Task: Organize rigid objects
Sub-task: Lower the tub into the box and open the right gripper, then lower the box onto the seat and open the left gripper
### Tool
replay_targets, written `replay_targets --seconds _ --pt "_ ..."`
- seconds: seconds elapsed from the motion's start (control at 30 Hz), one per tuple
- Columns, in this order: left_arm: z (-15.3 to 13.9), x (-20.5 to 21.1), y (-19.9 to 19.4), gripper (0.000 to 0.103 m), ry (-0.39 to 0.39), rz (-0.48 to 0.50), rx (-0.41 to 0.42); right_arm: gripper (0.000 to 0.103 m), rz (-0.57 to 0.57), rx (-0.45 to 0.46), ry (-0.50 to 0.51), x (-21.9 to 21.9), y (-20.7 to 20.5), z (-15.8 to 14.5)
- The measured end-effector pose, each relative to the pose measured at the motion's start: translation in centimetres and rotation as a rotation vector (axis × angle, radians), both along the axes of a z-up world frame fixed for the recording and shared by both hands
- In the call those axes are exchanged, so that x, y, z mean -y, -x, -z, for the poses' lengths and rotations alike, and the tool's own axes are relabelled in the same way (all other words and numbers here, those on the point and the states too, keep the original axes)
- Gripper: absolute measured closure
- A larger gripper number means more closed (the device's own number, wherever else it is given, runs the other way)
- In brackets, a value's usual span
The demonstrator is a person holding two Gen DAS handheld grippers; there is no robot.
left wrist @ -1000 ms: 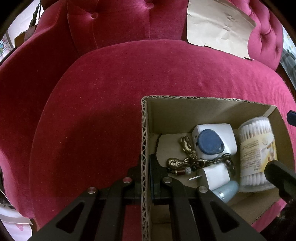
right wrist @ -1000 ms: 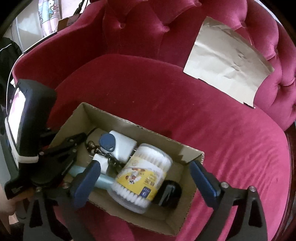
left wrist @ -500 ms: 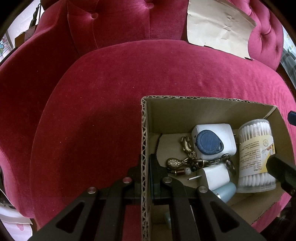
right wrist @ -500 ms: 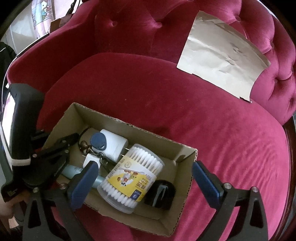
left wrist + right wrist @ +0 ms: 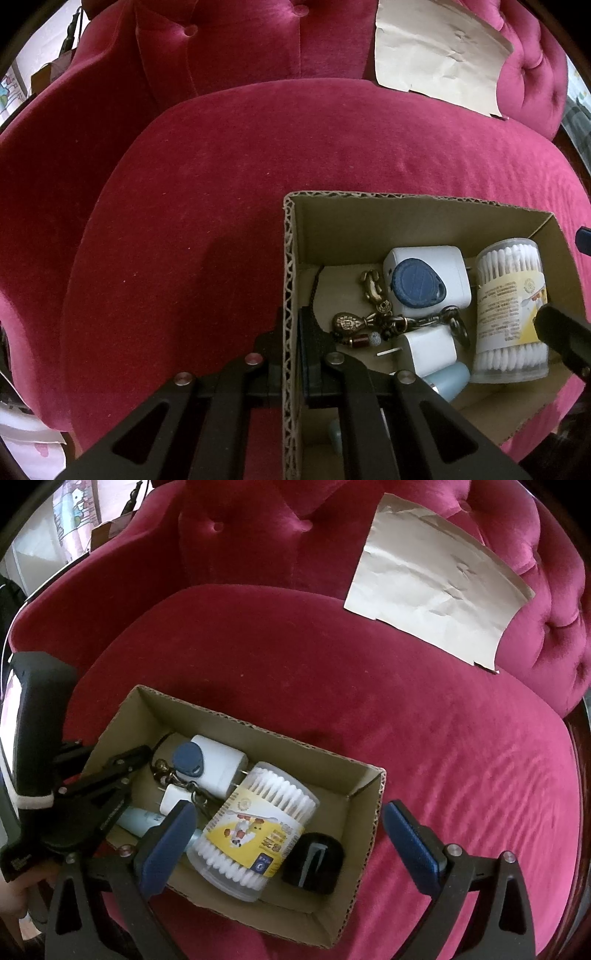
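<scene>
A cardboard box [image 5: 369, 812] sits on the armchair seat [image 5: 369, 701]. Inside, a cotton swab tub [image 5: 255, 827] lies between two chargers [image 5: 218, 764] on its left and a clip [image 5: 314, 860] on its right. Paper [image 5: 436, 587] leans against the backrest behind.

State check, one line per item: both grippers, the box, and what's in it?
left gripper: shut on the cardboard box wall
right gripper: open, above the box, holding nothing
cardboard box: open-topped, on the red seat cushion
cotton swab tub: closed, on its side
black clip: loose beside the tub
keychain: lying among the chargers

Both wrist views steeply downward, close — shared cardboard box [image 5: 291, 258]
</scene>
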State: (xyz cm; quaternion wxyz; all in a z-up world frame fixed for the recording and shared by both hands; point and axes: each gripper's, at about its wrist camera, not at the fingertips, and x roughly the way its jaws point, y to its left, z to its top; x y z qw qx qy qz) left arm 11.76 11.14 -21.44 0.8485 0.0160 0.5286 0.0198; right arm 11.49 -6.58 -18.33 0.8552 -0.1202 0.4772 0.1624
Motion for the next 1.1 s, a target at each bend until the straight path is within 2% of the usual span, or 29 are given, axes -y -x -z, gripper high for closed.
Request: replay_targets --seconds 0.07,0.13,0.2,0.33,0.4,0.57,0.87,1.1 --pt "-0.2 0.1 0.1 0.096 -0.006 0.0 0.0 0.0 0.008 -0.003 -0.005 0.2 0.0 0.0" --pt "-0.4 0.0 0.3 0.089 -0.014 -0.006 -0.001 0.0 0.016 -0.007 -0.01 0.4 0.1 -0.1" --pt "-1.0 -0.1 0.5 0.061 -0.023 -0.022 0.011 0.0 0.022 -0.004 -0.015 0.6 0.2 -0.3" --pt "-2.5 -0.6 0.9 0.038 -0.012 -0.048 0.046 0.0 0.031 0.012 -0.022 1.0 0.6 -1.1" --pt "-3.1 -0.8 1.1 0.01 -0.012 -0.057 0.048 0.0 0.036 0.014 -0.024 1.2 0.8 -1.4" --pt "-4.3 -0.3 1.9 0.0 -0.024 -0.048 0.062 0.0 0.051 0.005 -0.044 1.8 1.4 -2.3" --pt "-6.6 1.3 3.4 0.0 -0.016 -0.029 0.08 0.0 0.084 0.009 -0.047 2.9 2.8 -3.7" --pt "-8.4 2.7 4.6 0.0 -0.031 -0.028 0.093 0.0 0.106 0.05 -0.08 3.5 4.2 -6.2"
